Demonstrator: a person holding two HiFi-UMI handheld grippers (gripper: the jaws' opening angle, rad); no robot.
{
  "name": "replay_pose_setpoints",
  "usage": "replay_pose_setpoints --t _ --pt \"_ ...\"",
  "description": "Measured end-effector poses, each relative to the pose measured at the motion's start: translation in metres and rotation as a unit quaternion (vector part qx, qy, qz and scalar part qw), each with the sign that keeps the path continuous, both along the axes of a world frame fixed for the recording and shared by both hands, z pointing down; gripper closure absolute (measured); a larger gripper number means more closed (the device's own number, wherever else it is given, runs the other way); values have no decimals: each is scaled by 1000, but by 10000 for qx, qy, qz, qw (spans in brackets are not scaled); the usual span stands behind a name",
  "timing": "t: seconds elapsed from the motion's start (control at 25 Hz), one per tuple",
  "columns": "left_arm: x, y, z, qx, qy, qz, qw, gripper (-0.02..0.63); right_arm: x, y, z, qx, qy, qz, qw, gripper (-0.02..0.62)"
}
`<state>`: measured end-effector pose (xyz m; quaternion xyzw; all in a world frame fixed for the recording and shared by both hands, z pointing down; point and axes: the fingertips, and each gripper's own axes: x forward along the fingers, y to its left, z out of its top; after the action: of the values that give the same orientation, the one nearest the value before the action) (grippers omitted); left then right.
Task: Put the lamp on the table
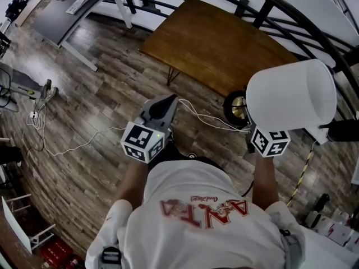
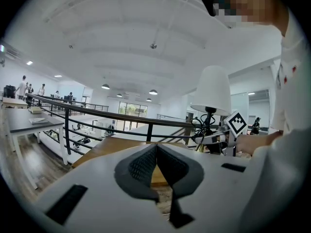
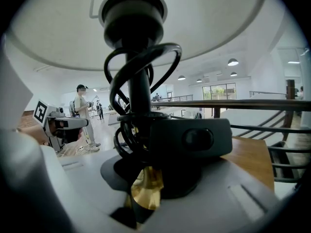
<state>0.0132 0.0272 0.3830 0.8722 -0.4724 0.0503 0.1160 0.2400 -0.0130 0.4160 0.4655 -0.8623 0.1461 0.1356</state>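
Note:
A lamp with a white shade [image 1: 291,97] and a black-and-brass base [image 1: 238,109] hangs in the air just short of the wooden table [image 1: 219,43]. My right gripper [image 3: 146,178] is shut on the lamp's stem [image 3: 138,89] just above its brass part; a black cord and a switch box [image 3: 189,139] are wound around the stem. In the head view the shade hides the right gripper's jaws and only its marker cube [image 1: 270,140] shows. My left gripper [image 1: 167,102] is held out over the floor beside the table, shut with nothing in it. The lamp's shade [image 2: 212,91] also appears in the left gripper view.
A black railing [image 1: 269,10] runs behind the wooden table. A grey desk [image 1: 73,7] stands at the far left. White cables [image 1: 61,144] trail over the wood floor. Bottles [image 1: 331,220] stand at the lower right. People [image 3: 82,110] are far off in the room.

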Motion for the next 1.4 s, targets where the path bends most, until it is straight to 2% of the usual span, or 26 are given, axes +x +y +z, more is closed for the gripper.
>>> replay_pose_setpoints --t 0.32,0.56,0.84,1.12,1.4 --pt "-4 -76 3 42 182 223 9996 597 -9 -60 -4 28 140 163 9998 508" --pt "-27 -139 -4 -4 220 477 9986 597 -30 -110 -14 6 98 444 9990 508" --pt "-57 -234 -13 -63 226 764 9968 597 -55 -191 -25 14 83 820 9966 508" --pt "-93 -314 -6 -159 235 938 9952 597 -87 -262 -29 -23 -26 1118 9937 508" --pt "-111 -359 -5 -194 264 997 9945 597 -106 -307 -29 -85 -62 1252 9921 508"
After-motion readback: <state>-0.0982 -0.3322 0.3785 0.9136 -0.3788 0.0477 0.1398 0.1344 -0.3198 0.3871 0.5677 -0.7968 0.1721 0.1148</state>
